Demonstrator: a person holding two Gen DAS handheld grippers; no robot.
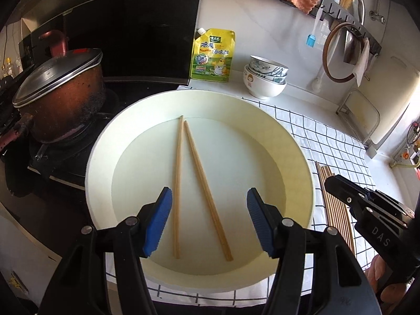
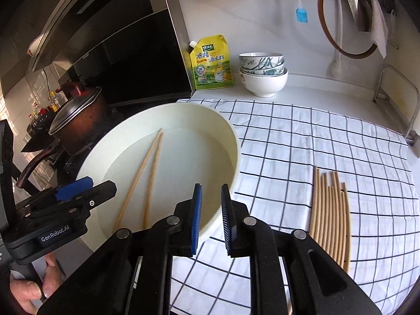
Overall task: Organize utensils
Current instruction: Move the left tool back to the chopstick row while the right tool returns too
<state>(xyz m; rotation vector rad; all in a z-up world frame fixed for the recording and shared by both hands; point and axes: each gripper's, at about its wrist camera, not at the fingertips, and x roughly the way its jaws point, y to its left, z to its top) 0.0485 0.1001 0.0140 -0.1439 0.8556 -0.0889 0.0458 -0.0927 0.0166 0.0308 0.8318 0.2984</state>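
The left gripper (image 1: 210, 223) hangs over the near half of the cream basin (image 1: 105, 141) with its blue pads set wide apart, holding nothing; the two chopsticks in the basin (image 1: 195, 183) lie on the floor below the gap, touching neither pad. The right gripper (image 2: 211, 218) hovers above the basin's rim at about four o'clock, its pads a narrow slit apart with nothing between them.

Counted: two chopsticks in the basin, tips nearly meeting at twelve o'clock and butts splayed towards six. On the checked cloth (image 2: 302, 136), at three o'clock from the basin and well apart from it, lies a bundle of loose chopsticks (image 2: 330, 210), side by side, roughly nine; I cannot count them surely. Three bowls (image 2: 262, 76) stand stacked at one o'clock by the wall, a yellow pouch (image 2: 212, 64) just beside them at twelve. One lidded pot (image 1: 60, 97) sits on the stove at ten o'clock, close to the basin's rim.

A hand (image 2: 29, 288) grips the left tool's handle. The basin's left rim overhangs the cloth towards the stove. The cloth between basin and bundle is open, as is the stretch from the bundle up to the bowls; a metal rack (image 2: 401, 99) closes the far right edge.
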